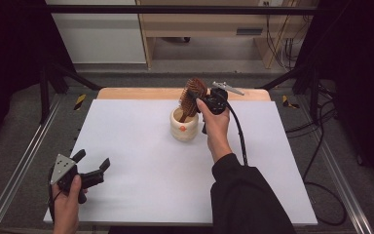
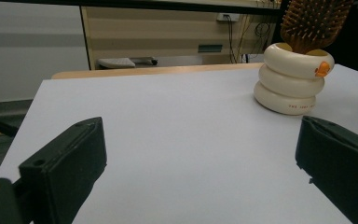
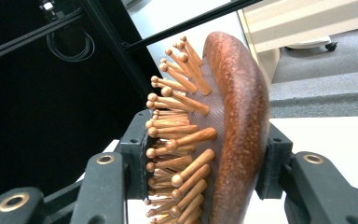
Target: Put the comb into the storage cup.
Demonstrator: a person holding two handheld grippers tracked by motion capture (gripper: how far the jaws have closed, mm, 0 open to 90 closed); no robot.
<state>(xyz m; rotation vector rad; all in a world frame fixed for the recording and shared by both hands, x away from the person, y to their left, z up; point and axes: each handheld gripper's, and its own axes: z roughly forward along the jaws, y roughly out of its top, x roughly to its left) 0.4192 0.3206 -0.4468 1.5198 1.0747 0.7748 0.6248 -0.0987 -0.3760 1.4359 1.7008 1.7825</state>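
Note:
A wooden hairbrush [image 1: 193,95] with peg bristles stands handle-down in a cream ringed cup [image 1: 184,126] at the table's far middle. My right gripper [image 1: 203,100] is shut on the brush head. In the right gripper view one jaw presses the pegs and the other the brush's [image 3: 235,135] brown back. My left gripper [image 1: 93,164] rests open near the table's front left corner, nothing between its fingers [image 2: 65,163]. In the left gripper view the cup [image 2: 291,79], with an orange mark on its top ring, sits at the upper right with the brush [image 2: 312,21] rising from it.
A white sheet [image 1: 141,161] covers the table, with a wooden strip [image 1: 136,93] along the far edge. Black frame bars [image 1: 53,78] stand at both far corners. A cable [image 1: 238,134] trails from the right gripper across the sheet.

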